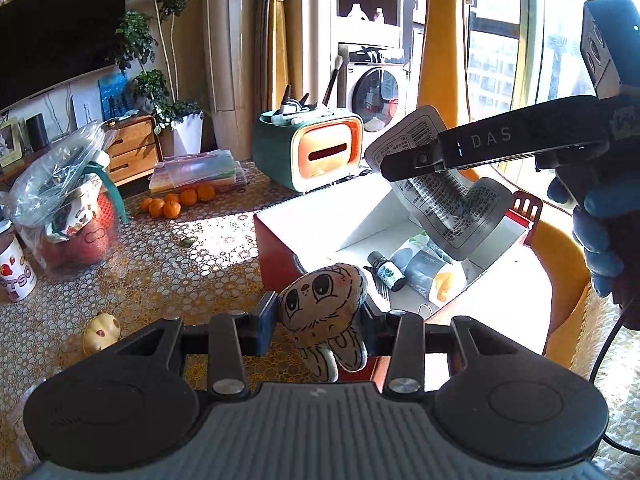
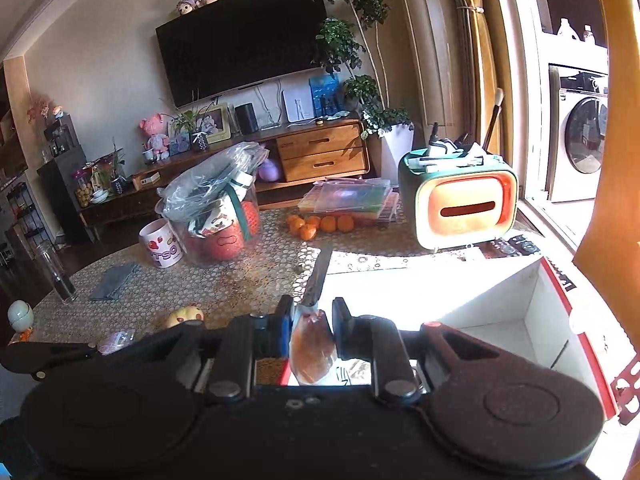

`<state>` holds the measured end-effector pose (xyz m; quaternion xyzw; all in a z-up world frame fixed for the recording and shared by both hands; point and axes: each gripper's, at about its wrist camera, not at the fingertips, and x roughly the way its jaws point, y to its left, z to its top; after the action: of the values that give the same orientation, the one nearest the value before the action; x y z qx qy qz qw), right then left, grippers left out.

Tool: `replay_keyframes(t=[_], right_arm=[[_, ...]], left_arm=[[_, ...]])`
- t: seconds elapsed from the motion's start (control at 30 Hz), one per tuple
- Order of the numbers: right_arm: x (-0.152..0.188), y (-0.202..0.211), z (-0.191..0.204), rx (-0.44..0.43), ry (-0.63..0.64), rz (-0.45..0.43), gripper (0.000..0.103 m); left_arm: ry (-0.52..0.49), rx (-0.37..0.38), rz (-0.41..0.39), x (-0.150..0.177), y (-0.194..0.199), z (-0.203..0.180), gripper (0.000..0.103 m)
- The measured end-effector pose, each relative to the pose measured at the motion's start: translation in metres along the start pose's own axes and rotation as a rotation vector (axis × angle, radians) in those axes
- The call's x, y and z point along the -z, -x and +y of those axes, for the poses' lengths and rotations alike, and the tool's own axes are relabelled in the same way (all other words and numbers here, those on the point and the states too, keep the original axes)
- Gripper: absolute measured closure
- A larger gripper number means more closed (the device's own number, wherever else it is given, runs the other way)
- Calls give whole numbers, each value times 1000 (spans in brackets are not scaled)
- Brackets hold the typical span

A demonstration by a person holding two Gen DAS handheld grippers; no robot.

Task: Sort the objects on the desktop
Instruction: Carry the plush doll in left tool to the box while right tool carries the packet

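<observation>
My left gripper (image 1: pixel 320 309) is shut on a small white plush toy (image 1: pixel 324 300) with a drawn cartoon face, held just before the near edge of an open box (image 1: pixel 280 252), red outside and white inside. In the box lie a small dark bottle (image 1: pixel 386 270) with a green label and a grey pouch (image 1: pixel 424 272). My right gripper (image 1: pixel 400 168) comes in from the upper right, held by a blue-gloved hand (image 1: pixel 596 240), and is shut on a silver foil packet (image 1: pixel 452 208) that hangs over the box. In the right wrist view the right gripper (image 2: pixel 313 320) pinches that packet (image 2: pixel 318 280) edge-on.
A green and orange tissue box (image 1: pixel 320 152) with pens on top stands behind the box. Tangerines (image 1: pixel 176 202), flat plastic cases (image 1: pixel 196 170), a bagged tub of apples (image 1: pixel 60 208), a mug (image 1: pixel 14 268) and a small yellow toy (image 1: pixel 102 332) sit on the patterned table (image 1: pixel 180 264). A yellow chair (image 1: pixel 560 264) stands right.
</observation>
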<state>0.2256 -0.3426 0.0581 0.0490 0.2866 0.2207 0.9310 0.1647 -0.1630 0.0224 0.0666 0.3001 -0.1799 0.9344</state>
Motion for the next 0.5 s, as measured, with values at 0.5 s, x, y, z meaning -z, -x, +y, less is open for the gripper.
replay_keyframes(t=[0.5], right_arm=[[14,-5,-91,113,-99,5,84]], left_arm=[[-117,45,95,-31,-76,-54,62]])
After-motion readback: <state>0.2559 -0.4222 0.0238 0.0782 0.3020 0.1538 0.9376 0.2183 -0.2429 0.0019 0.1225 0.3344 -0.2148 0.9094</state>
